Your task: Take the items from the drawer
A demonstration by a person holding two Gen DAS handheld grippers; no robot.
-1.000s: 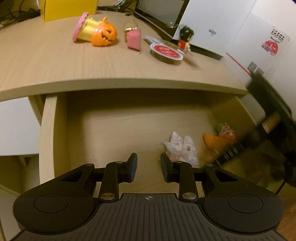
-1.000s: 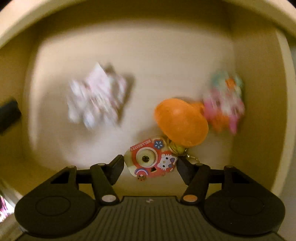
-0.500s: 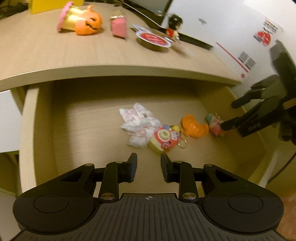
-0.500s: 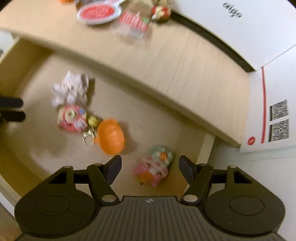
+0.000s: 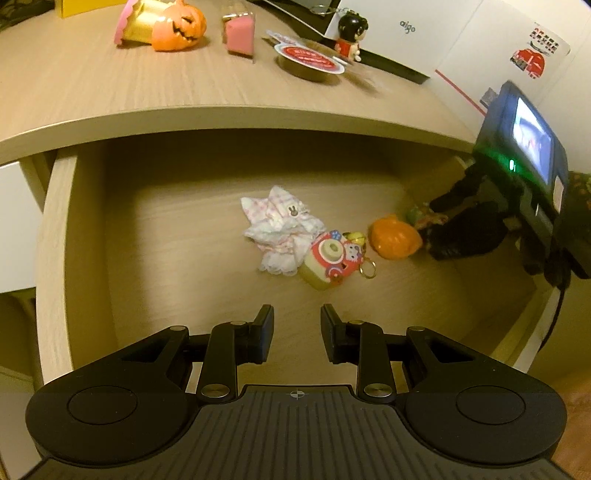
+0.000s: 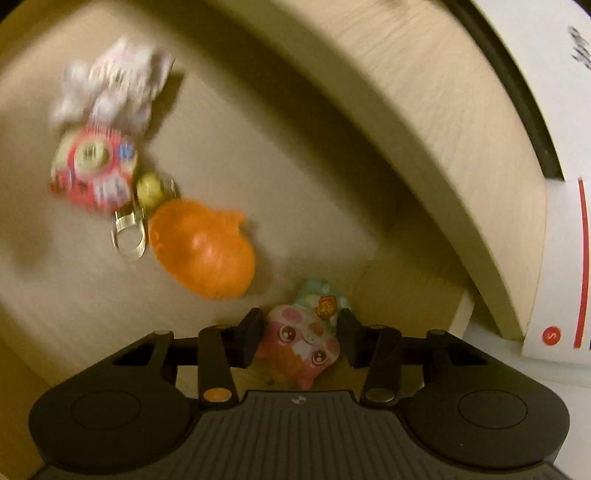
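Observation:
The wooden drawer (image 5: 55,258) stands pulled out below the desk top. On its floor lie a white frilly cloth (image 5: 280,229), a red toy camera keychain (image 5: 330,260) and an orange pumpkin-shaped piece (image 5: 395,238). In the drawer's right back corner, my right gripper (image 6: 301,332) is shut on a small pink and green toy figure (image 6: 301,339), one finger on each side of it. From the left wrist view the right gripper (image 5: 443,229) hides most of that figure (image 5: 419,214). My left gripper (image 5: 297,332) hovers open over the drawer's front, holding nothing.
On the desk top (image 5: 74,92) lie a jack-o'-lantern toy (image 5: 179,27), a pink block (image 5: 240,37), a red-lidded cup (image 5: 310,62) and a small doll (image 5: 351,35). A white box (image 5: 461,48) stands at the right. The drawer's right wall (image 6: 406,295) is close to the right gripper.
The right gripper swung from over the toy camera to the drawer's right corner, came down around the pink figure and narrowed its fingers onto it. The left gripper rose and pulled back a little.

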